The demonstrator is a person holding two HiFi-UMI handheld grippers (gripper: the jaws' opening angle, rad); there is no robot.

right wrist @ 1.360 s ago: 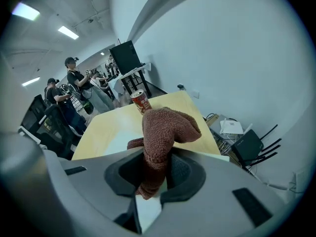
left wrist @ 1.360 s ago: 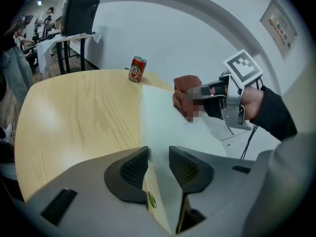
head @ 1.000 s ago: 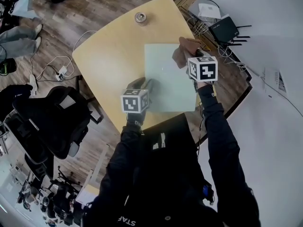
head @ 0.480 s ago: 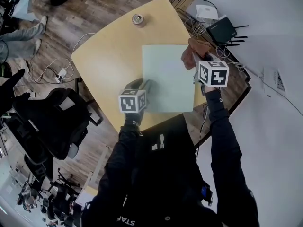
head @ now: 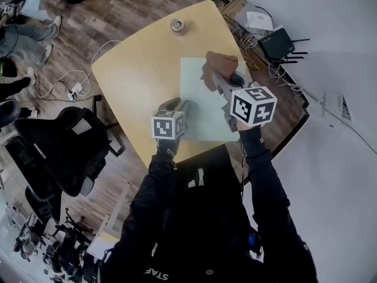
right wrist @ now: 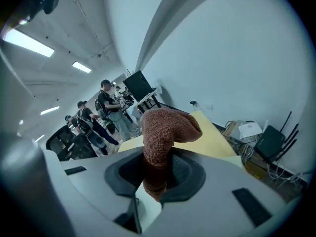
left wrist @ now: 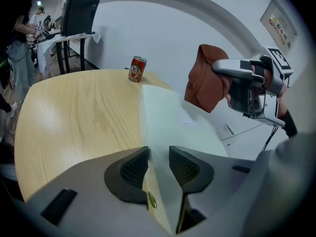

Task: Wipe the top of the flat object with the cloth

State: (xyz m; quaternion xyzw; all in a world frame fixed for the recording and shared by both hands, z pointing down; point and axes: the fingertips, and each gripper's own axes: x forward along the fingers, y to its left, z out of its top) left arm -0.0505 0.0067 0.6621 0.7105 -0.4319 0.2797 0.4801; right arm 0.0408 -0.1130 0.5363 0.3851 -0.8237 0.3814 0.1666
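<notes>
Scanning head view: flat object (head: pixel 203 108), pale green, lies on the table (head: pixel 135 69) toward its 3 o'clock side. Left gripper (head: pixel 182 108) sits at the sheet's 8 o'clock edge. Right gripper (head: pixel 221 82) carries the rust-brown cloth (head: pixel 219 63) over the sheet's 1 o'clock corner. The cloth's shadow falls on the sheet, so it is likely raised, not yet pressed down. Can (head: pixel 177 25) stands well apart at the table's 12 o'clock edge. It is the only container, contents not readable.

Left gripper view: fingers nearly closed, pinching the sheet's near edge between them. Probably anchoring, so wiping does not slide it. Cloth (left wrist: pixel 205 85) hangs at 2 o'clock, clear of the surface.

Right gripper view: fingers clamped on the cloth's lower part, a loose wad bulging beyond the tips, which suits a soft wiping face.
</notes>
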